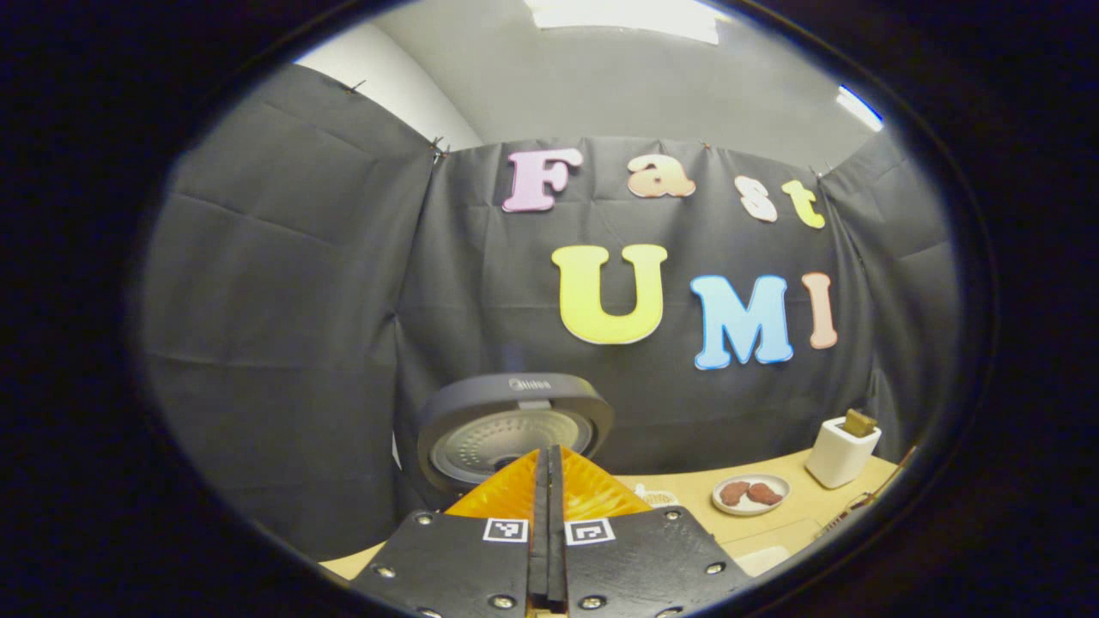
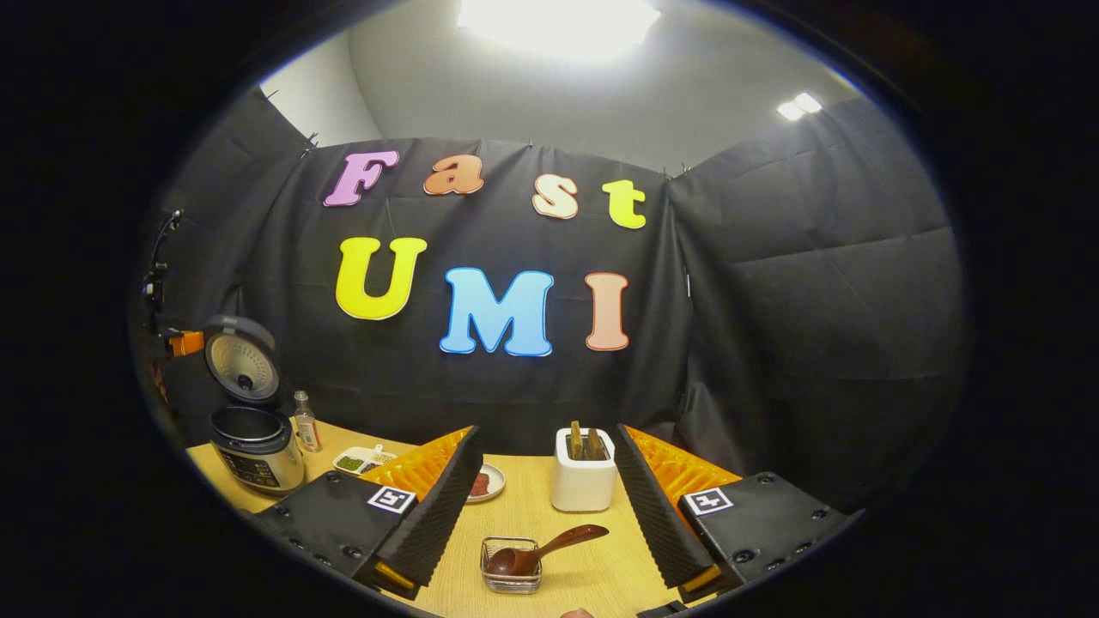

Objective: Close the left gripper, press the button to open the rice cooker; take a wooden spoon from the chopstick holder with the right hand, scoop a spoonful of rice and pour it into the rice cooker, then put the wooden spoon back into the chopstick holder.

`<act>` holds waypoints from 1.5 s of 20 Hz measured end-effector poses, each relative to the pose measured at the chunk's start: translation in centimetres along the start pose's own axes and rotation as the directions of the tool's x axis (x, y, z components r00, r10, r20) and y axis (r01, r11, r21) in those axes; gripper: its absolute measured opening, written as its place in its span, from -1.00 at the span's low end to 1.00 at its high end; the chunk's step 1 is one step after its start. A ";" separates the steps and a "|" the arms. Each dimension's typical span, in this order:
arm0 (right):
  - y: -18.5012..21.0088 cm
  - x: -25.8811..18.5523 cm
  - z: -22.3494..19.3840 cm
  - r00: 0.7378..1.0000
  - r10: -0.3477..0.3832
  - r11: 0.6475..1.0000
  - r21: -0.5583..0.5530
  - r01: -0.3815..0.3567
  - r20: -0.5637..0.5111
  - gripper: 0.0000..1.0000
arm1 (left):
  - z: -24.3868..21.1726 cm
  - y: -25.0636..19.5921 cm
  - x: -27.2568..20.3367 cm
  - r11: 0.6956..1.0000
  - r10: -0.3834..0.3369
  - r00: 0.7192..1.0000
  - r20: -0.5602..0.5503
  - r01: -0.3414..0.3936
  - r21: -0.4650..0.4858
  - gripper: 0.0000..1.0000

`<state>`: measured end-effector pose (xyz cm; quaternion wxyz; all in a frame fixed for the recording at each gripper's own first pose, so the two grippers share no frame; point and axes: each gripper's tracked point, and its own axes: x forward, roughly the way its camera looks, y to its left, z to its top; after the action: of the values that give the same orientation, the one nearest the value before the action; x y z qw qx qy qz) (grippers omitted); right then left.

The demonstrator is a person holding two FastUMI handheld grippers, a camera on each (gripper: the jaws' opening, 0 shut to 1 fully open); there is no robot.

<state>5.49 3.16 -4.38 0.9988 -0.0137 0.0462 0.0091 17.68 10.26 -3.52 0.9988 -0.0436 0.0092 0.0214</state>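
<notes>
Facing the raised grey lid (image 1: 515,421) of the round rice cooker, the left gripper (image 1: 548,481) is closed, empty. Right gripper view: the right gripper (image 2: 549,506) gapes open near the white chopstick holder (image 2: 584,481); the brown wooden spoon (image 2: 541,551) rests in a small wire basket (image 2: 511,573).

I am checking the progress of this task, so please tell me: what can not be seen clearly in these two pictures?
- Inside of the rice cooker: in the right gripper view the pot's wall hides it; in the left gripper view the shut left gripper covers the pot.
- Rice in the wire basket: the wooden spoon bowl hides it.
- Contents of the chopstick holder: too small to tell, in the right gripper view.
- Right gripper: open, fingertips cut off by the bottom edge.
</notes>
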 end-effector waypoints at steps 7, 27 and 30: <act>-1.1 2.4 -2.8 0.998 0.031 0.999 0.041 -0.028 -0.052 0.95 | 5.0 0.4 -6.7 0.999 0.034 0.994 0.100 -0.033 -0.008 0.62; -2.2 7.0 -18.1 0.910 0.082 0.935 0.348 0.071 -0.407 0.95 | 7.3 2.8 -17.2 0.980 0.159 0.983 0.093 -0.168 0.110 0.63; -0.6 6.5 -19.6 0.879 0.144 0.910 0.409 0.062 -0.455 0.95 | 7.0 2.9 -17.6 0.979 0.161 0.983 0.085 -0.170 0.114 0.57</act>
<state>10.13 2.14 -24.49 0.9362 0.1962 0.2909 0.0172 0.11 13.00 3.52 0.9940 0.0185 -0.0236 0.1054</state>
